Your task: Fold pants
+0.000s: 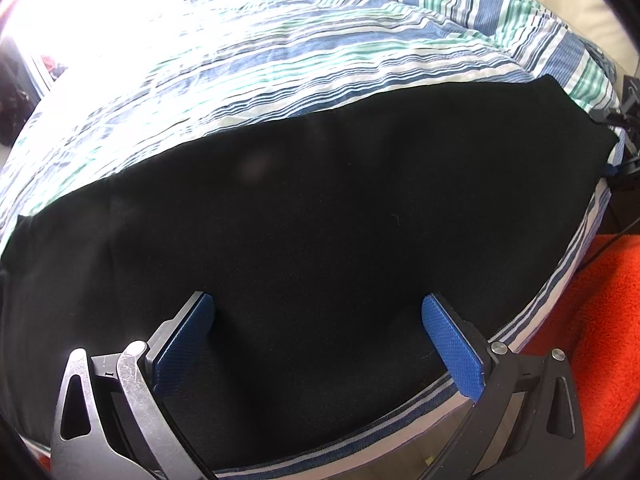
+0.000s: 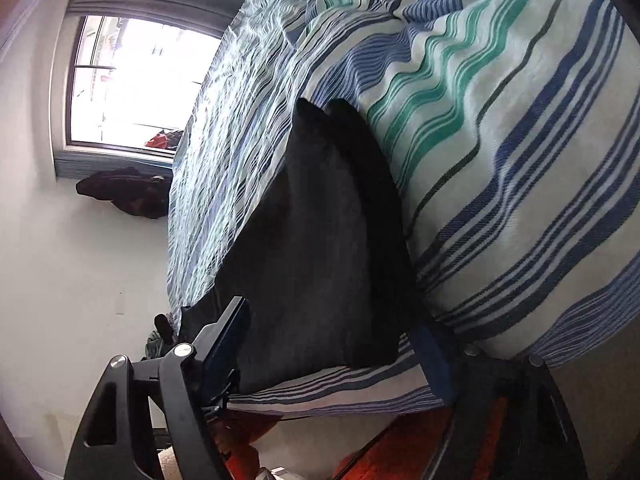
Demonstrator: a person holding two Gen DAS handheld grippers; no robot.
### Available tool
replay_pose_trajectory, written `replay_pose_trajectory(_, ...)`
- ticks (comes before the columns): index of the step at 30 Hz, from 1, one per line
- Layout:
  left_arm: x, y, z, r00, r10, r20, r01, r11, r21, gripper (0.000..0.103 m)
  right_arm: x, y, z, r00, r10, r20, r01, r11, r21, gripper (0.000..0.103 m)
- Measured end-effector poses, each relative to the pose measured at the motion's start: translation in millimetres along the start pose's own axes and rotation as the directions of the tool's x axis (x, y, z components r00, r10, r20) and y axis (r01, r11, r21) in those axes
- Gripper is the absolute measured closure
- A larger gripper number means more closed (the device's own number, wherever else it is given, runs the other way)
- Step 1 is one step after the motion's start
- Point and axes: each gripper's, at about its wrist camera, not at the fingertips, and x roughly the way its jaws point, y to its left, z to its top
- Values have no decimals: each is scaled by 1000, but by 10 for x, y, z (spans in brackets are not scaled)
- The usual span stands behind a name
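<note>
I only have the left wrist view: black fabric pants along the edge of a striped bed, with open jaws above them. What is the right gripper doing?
Observer: The right gripper straddles one end of the black fabric pants at the edge of the striped bed cover. Its jaws are apart, not clamped.
Operator: Is the other end lined up?
Observer: From that side, two rounded black tips show side by side at the far end, slightly offset.
Operator: Anything beyond the bed?
Observer: A bright framed window, with a dark heap of clothing against the white wall under its sill.
</note>
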Motion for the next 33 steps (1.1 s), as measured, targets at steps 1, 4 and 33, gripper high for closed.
replay_pose_trajectory(1, -1, 4, 0, 1000, -1, 0, 1, 1000, 0, 1, 52, 42, 62, 1000, 30, 0, -30, 999, 14, 26)
replay_pose_trajectory(4, 7, -1, -9, 1000, 2, 2, -2, 1000, -2, 1, 151, 85, 88, 999, 35, 28, -36, 998, 57, 43)
replay_pose_trajectory(33, -963, 3197, -1426, 989, 100, 111, 1, 735, -678, 2, 2811, 3336, -2211, 978, -209, -10, 120, 600, -791, 1)
